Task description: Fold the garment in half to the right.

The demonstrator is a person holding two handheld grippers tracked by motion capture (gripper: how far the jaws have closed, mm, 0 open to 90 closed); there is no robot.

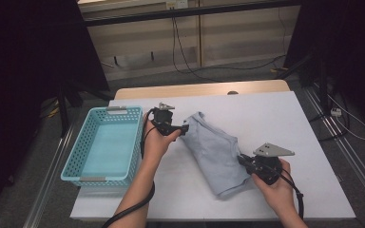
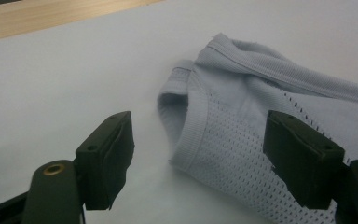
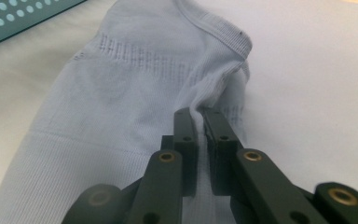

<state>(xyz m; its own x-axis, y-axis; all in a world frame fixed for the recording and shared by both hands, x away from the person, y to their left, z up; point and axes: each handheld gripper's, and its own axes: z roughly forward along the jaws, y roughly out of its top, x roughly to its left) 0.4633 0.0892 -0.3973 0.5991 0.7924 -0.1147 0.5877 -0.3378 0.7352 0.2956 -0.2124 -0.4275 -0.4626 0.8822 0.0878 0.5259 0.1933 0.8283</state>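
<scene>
A pale blue folded garment (image 1: 214, 149) with ribbed edges and mesh panels lies on the white table (image 1: 275, 123). My right gripper (image 1: 243, 160) is at its right edge, and in the right gripper view the jaws are shut on a pinched fold of the garment (image 3: 135, 88), right gripper (image 3: 200, 116). My left gripper (image 1: 185, 128) is at the garment's upper left end. In the left gripper view its jaws stand open, left gripper (image 2: 198, 149), with the ribbed hem of the garment (image 2: 242, 121) between the pads (image 2: 114, 149) but untouched.
A light blue plastic basket (image 1: 76, 156) stands empty at the table's left side, its perforated wall (image 3: 14, 16) seen past the garment. Black stands and cables are on the floor beyond the table. Bare white table lies to the right of the garment.
</scene>
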